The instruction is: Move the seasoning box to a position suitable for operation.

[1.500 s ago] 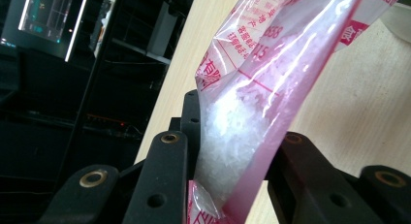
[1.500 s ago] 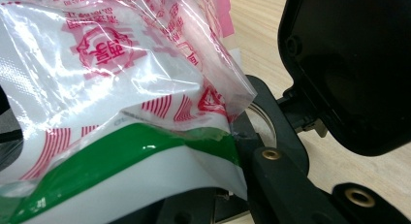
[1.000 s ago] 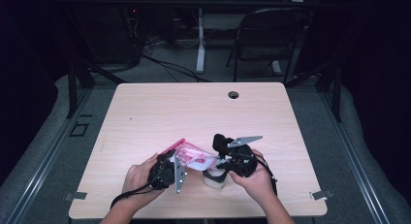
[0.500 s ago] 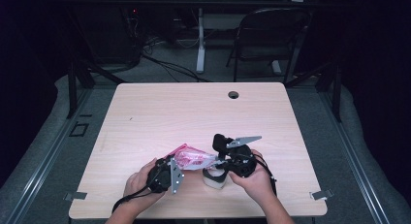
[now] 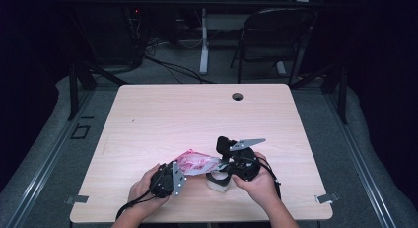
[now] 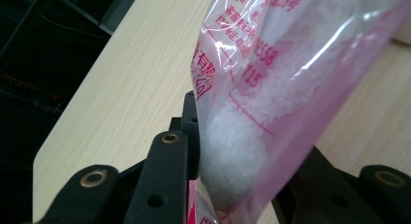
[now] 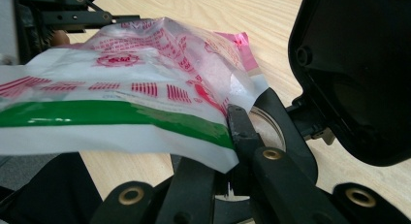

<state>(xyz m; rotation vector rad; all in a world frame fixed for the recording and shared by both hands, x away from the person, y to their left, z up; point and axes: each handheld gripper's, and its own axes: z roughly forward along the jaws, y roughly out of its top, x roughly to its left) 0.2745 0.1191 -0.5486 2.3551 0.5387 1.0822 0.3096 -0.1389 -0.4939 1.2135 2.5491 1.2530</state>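
In the high view, the left gripper (image 5: 173,177) and the right gripper (image 5: 227,165) sit close together near the front edge of the pale wooden table (image 5: 197,114). A clear plastic bag with pink and red print (image 5: 196,164) stretches between them, lifted off the wood. Just under the right gripper stands a small white round container (image 5: 218,182), its top hidden by the gripper's body. The jaws of both grippers are too small and too covered by the hands to make out here.

In the left gripper view, the bag (image 6: 271,88) rises between the two black jaws, its white granular filling bulging against the near jaw; both jaws press on its lower end. The jaws have just been opening a little, with the bag between them. The bag's bottom edge is cut off below the frame and its top runs out above.

In the right gripper view, the jaws are pinched tight on the bag's corner (image 7: 145,117), where a green stripe crosses white film. Behind the jaws a curved rim of the container (image 7: 271,127) peeks out, mostly hidden. The left gripper (image 7: 72,15) is at the far end of the bag, cut off by the frame's edge.
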